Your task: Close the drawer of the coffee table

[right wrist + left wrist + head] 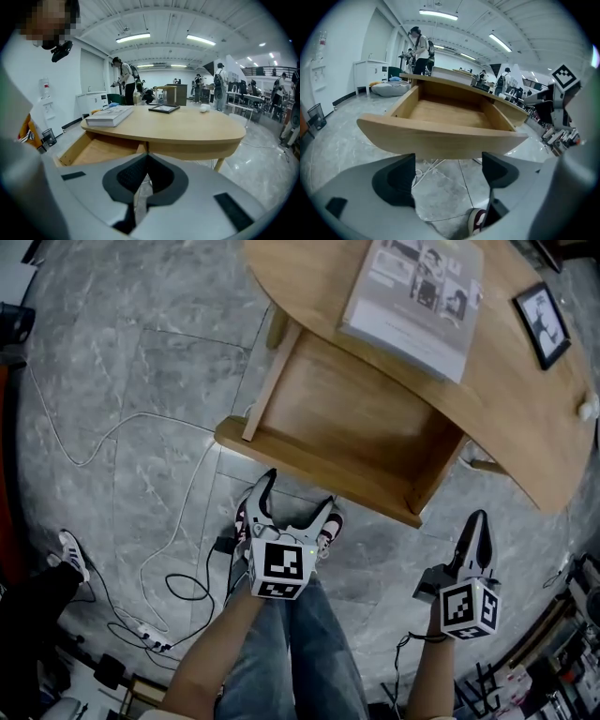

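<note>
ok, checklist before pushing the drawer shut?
1. Drawer open, nothing inside: ok.
2. Left gripper jaws apart, empty, lined up with the front: ok.
3. Left gripper touching the front: cannot tell.
4. Right gripper shut, off to the drawer's side: ok.
5. Book lying on the table, out of the drawer's way: ok.

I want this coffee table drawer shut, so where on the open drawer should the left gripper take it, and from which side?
Take the drawer's front panel at its middle, coming straight on from the person's side. No handle shows; the panel is a plain curved board, so a central push should slide it in without skewing. The left gripper, jaws apart, faces it.
</note>
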Action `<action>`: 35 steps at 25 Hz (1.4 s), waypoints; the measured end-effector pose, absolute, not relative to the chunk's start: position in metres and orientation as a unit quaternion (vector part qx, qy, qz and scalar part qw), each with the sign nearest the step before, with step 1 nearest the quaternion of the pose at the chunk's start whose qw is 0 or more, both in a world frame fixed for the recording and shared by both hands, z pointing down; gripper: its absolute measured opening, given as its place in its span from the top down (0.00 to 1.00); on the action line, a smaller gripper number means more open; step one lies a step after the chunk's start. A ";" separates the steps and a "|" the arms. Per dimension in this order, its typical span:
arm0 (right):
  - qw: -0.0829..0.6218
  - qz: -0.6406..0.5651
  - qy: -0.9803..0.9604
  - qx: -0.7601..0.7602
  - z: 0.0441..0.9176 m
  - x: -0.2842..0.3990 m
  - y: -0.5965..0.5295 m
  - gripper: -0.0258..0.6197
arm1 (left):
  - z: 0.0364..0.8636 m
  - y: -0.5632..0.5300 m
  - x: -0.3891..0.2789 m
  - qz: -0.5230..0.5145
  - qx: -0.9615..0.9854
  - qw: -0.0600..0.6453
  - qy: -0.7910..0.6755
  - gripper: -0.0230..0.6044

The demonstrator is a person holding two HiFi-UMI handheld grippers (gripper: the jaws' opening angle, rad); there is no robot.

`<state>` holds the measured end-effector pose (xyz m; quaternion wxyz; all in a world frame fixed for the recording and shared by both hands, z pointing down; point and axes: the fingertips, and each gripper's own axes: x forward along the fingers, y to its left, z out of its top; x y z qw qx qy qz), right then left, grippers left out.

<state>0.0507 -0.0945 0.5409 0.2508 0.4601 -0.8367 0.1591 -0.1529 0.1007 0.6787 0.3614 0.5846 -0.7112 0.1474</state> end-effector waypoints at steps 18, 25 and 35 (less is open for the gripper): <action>0.257 0.168 -0.825 0.474 0.554 0.060 -0.094 0.96 | 0.687 0.081 -0.163 0.142 0.585 0.348 -0.719 0.28; 0.248 0.169 -0.823 0.483 0.552 0.066 -0.099 0.96 | 0.686 0.080 -0.163 0.141 0.588 0.344 -0.719 0.28; 0.245 0.166 -0.823 0.485 0.549 0.067 -0.102 0.96 | 0.683 0.081 -0.163 0.146 0.585 0.364 -0.710 0.28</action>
